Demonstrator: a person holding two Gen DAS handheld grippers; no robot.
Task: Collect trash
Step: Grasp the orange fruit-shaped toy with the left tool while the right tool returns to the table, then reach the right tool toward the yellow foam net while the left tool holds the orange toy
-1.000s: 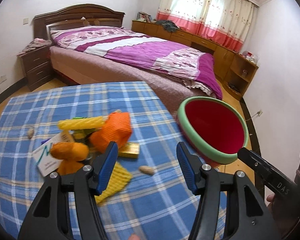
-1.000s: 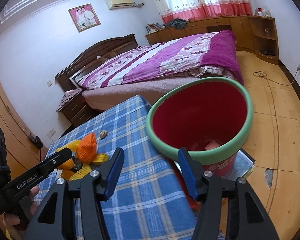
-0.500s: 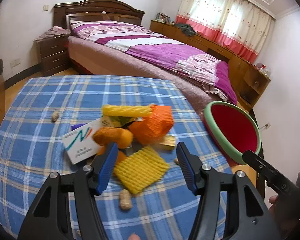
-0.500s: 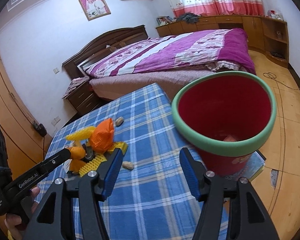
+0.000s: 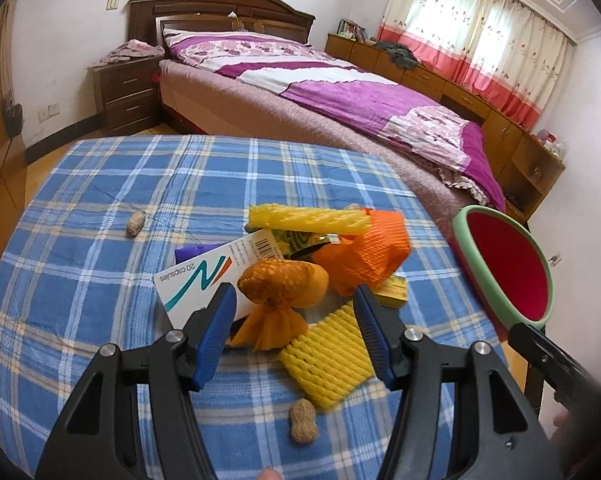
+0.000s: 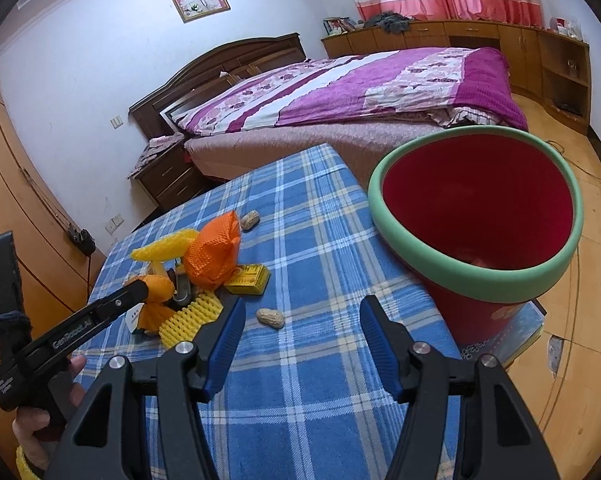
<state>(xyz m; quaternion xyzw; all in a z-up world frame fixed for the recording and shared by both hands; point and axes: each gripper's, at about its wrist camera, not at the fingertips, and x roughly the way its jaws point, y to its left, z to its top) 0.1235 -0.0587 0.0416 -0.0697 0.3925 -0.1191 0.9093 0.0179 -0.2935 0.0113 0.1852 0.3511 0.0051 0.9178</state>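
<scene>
While your left gripper [image 5: 292,312] hangs over the trash pile, its blue pads stand apart and grip nothing; an orange net bag [image 5: 280,286] and a yellow foam sleeve [image 5: 326,360] show between them, untouched as far as this view tells. Your right gripper [image 6: 300,336] is likewise released, pads spread over bare blue plaid cloth [image 6: 308,240], nothing between them.

Trash sits heaped mid-table:
- white capsule box [image 5: 204,276], partly under the net bag
- rolled yellow foam tube [image 5: 308,220] at the pile's far side
- orange foam net [image 5: 368,256], touching the tube
- small gold box [image 6: 248,278], just beside the orange net
- purple scrap [image 5: 188,252] poking out beneath the capsule box

Peanuts lie scattered: one [image 5: 302,426] near you, in front of the foam sleeve; one [image 5: 135,224] well apart on the pile's left; another [image 6: 250,220] beyond the orange net.

Red bin [image 6: 476,216] with green rim stands off the table's right edge, on a book [image 6: 512,340] on the floor. Something pale lies at its bottom; you cannot tell what.

Bed [image 5: 340,92] beyond the table.
</scene>
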